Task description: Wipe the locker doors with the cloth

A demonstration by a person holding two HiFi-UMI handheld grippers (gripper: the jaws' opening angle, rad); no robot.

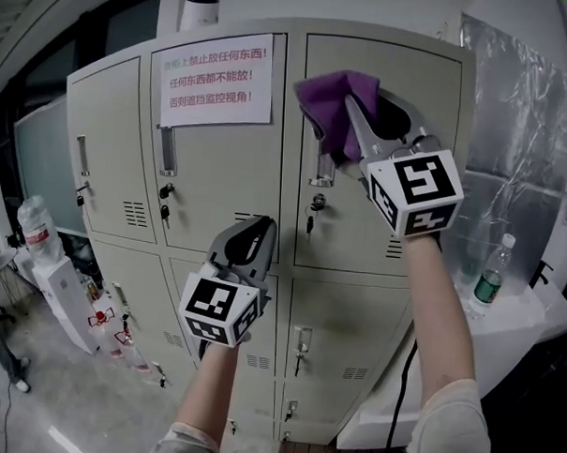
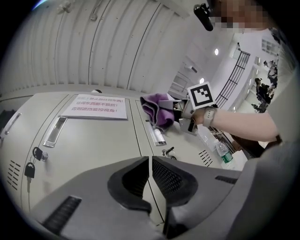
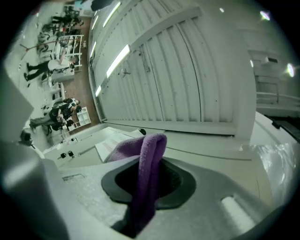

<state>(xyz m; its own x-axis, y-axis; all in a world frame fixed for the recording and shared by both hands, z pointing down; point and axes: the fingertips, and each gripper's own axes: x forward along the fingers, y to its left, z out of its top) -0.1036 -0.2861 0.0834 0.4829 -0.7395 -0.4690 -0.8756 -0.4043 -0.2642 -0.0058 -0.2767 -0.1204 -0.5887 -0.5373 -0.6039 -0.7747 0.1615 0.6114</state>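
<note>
Ok, right gripper [image 1: 368,117] had the purple cloth [image 1: 328,103] clamped at the top right locker door [image 1: 340,223]; left gripper [image 1: 255,225] jaws closed on nothing, lower left

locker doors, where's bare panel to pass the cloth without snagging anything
Bare panel: the middle top door between the notice and its bottom edge, and the left top door right of its handle. Crowded: the lock and key just below the cloth.

Workplace locker area, bank of grey metal lockers [image 1: 108,157], taped paper notice [image 1: 216,79], ribbed ceiling [image 3: 187,70]
</note>
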